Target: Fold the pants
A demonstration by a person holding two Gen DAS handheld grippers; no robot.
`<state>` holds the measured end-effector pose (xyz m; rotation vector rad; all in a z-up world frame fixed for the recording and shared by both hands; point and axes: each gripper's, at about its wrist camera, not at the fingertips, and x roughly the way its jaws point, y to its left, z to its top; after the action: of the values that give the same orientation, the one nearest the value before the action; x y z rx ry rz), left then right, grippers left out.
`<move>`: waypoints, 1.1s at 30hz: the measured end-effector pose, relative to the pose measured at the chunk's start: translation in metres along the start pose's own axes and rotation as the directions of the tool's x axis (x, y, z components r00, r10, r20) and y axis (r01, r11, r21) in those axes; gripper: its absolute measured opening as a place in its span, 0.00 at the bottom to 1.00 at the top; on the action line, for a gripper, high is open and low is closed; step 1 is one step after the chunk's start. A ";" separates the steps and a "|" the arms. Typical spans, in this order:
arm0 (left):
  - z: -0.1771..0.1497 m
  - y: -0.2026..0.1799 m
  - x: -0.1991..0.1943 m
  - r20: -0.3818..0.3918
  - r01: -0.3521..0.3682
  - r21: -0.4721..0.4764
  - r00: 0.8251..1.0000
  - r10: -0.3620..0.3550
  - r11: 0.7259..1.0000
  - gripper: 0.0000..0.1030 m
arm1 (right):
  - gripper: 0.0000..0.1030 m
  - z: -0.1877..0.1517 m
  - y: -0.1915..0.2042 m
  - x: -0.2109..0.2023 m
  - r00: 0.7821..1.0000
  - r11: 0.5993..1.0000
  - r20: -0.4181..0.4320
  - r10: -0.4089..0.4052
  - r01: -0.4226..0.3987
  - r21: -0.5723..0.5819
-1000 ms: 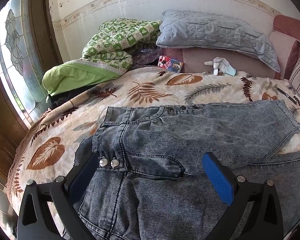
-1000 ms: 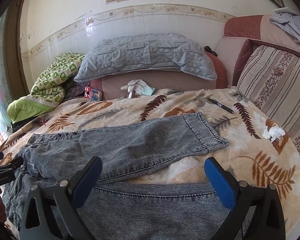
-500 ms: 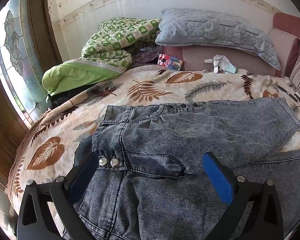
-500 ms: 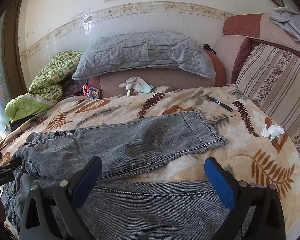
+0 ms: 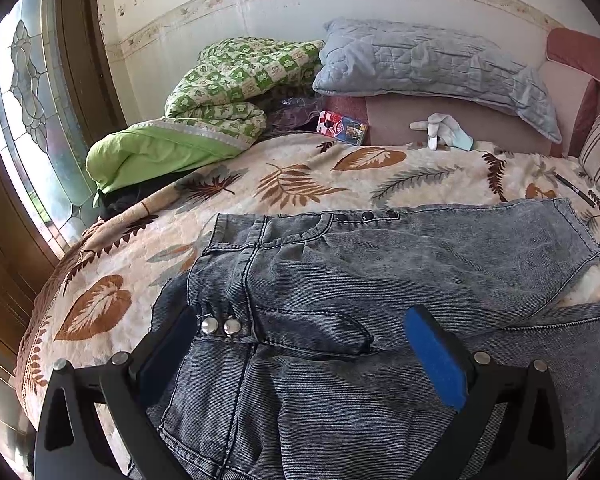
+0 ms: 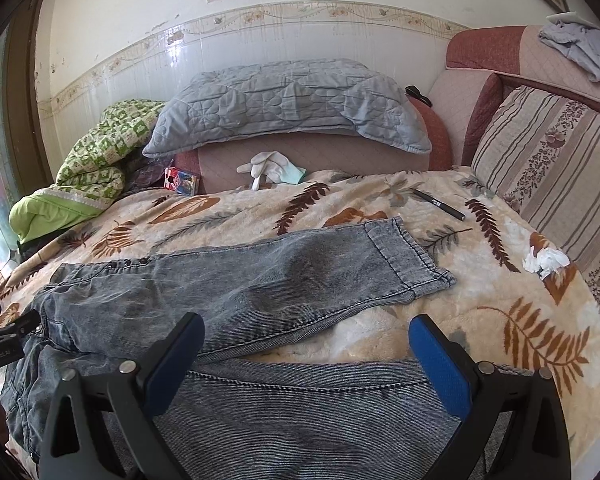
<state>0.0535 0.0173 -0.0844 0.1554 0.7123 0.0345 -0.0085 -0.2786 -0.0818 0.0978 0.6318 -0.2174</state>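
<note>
Grey washed denim pants [image 5: 380, 280] lie spread on the leaf-patterned bedspread [image 5: 300, 184], waist to the left, legs running right. The far leg ends in a hem [image 6: 412, 256]; the near leg [image 6: 300, 412] lies under my right gripper. My left gripper [image 5: 300, 352] is open and empty, hovering over the waistband near two metal buttons [image 5: 220, 326]. My right gripper [image 6: 306, 360] is open and empty above the near leg. The left gripper's tip shows at the left edge of the right wrist view [image 6: 4, 344].
A grey quilted pillow [image 6: 288, 100], a green checked quilt [image 5: 228, 92], white gloves [image 6: 272, 166] and a small box [image 6: 182, 180] lie at the headboard. A black pen [image 6: 440, 205], a crumpled tissue [image 6: 546, 262] and a striped cushion [image 6: 548, 176] are on the right.
Both grippers have pulled slightly back and up from the pants. Both stay open, and the pants have not moved.
</note>
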 end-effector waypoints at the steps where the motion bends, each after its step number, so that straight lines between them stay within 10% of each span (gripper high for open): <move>1: 0.000 0.000 0.000 0.000 -0.002 0.000 1.000 0.002 1.000 1.00 | 1.00 0.000 0.000 0.000 1.000 1.000 -0.001 0.000 0.000 0.000; 20: 0.019 0.036 0.035 -0.132 -0.027 -0.057 0.991 0.019 0.998 1.00 | 1.00 0.005 -0.021 0.017 0.999 0.999 -0.052 -0.013 0.015 0.030; 26: 0.052 0.104 0.095 -0.287 -0.161 -0.152 0.951 0.113 0.975 1.00 | 1.00 0.036 -0.076 0.052 0.990 0.989 -0.142 0.022 -0.001 0.149; 33: 0.084 0.147 0.167 -0.330 -0.104 -0.330 0.944 -0.011 0.938 1.00 | 1.00 0.087 -0.150 0.126 0.954 0.957 -0.288 0.082 0.005 0.290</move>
<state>0.2376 0.1657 -0.1075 -0.1754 1.0236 0.2351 0.1056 -0.4596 -0.0904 0.4305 0.8952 -0.2585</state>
